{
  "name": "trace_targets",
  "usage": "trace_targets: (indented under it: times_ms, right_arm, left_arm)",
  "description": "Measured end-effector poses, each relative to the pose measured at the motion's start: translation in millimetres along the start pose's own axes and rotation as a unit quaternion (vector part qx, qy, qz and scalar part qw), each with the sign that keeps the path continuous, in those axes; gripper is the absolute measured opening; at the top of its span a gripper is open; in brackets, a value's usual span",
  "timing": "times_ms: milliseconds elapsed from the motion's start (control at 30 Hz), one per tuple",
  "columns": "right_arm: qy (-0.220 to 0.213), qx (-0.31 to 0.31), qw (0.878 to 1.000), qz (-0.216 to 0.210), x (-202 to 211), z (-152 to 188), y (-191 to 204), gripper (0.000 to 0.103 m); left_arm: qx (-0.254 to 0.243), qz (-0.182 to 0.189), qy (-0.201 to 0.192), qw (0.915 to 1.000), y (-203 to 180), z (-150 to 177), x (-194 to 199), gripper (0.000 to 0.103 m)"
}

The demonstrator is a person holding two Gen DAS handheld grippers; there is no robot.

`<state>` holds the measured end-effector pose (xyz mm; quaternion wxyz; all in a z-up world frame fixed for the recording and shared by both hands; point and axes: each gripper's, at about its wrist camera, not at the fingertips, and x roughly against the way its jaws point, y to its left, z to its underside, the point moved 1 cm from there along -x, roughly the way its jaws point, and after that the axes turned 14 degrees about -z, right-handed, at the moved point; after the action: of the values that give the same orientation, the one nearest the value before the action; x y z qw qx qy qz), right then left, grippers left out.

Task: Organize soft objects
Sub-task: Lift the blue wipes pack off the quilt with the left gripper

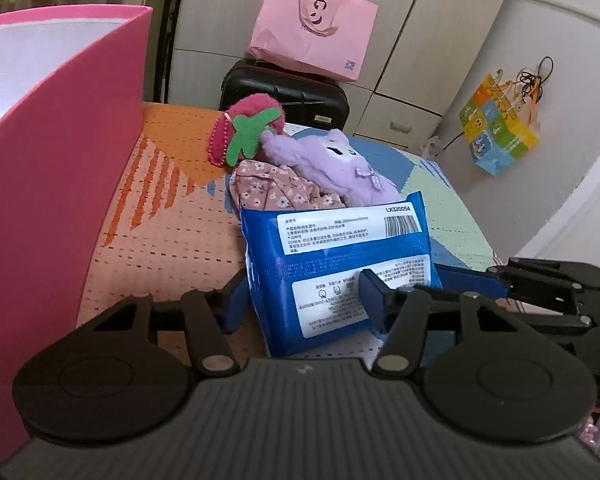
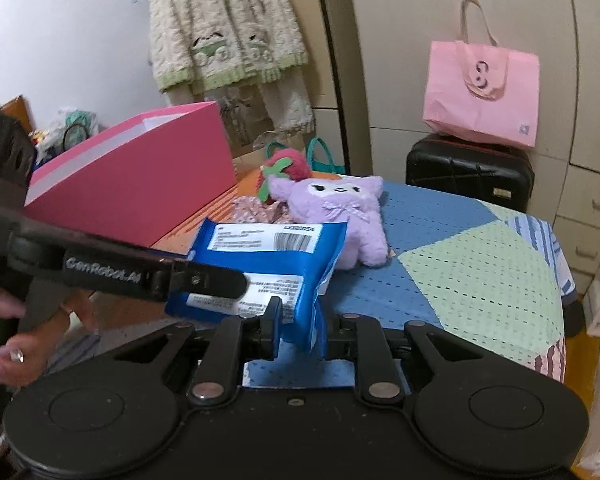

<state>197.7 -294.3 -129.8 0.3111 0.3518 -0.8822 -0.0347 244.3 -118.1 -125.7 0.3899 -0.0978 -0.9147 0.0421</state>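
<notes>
A blue pack of wet wipes [image 1: 332, 248] with white labels is held up between both grippers, over the patchwork cover. My left gripper [image 1: 304, 300] is shut on the pack's body, one pad on each side. My right gripper [image 2: 300, 332] is shut on the pack's [image 2: 276, 252] sealed end flap, and its blue finger [image 1: 472, 278] reaches in from the right in the left wrist view. Behind the pack lie a floral cloth [image 1: 276, 188], a purple plush [image 1: 340, 164] and a strawberry plush [image 1: 244, 132]. An open pink box [image 1: 60, 160] stands at the left.
The patchwork cover [image 2: 480, 272] spreads out to the right of the pack. A black suitcase [image 2: 468, 172] with a pink paper bag [image 2: 480, 96] on it stands behind, against the cupboards. A person's hand [image 2: 20, 352] holds the left gripper's handle.
</notes>
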Motion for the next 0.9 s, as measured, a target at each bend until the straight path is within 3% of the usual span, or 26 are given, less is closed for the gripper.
trace_targets:
  times_ms: [167, 300, 367, 500, 900]
  right_arm:
    - [0.020, 0.045, 0.999, 0.010, -5, 3, 10, 0.040]
    - [0.044, 0.083, 0.996, 0.010, -16, 6, 19, 0.066]
    - [0.055, 0.111, 0.992, 0.018, -25, 9, 25, 0.073]
    - [0.046, 0.128, 0.990, 0.037, -30, 7, 28, 0.078]
    - [0.029, 0.102, 0.990, 0.089, -20, 17, 55, 0.075]
  left_arm:
    - [0.000, 0.006, -0.007, 1.0000, 1, 2, 1, 0.050]
    - [-0.002, 0.006, -0.014, 0.9999, 1, 4, 2, 0.050]
    - [-0.002, 0.006, -0.015, 0.9999, 2, 4, 3, 0.050]
    - [0.002, 0.010, -0.014, 0.9998, 2, 4, 4, 0.048]
    - [-0.039, 0.020, -0.027, 0.9987, -8, 17, 32, 0.048]
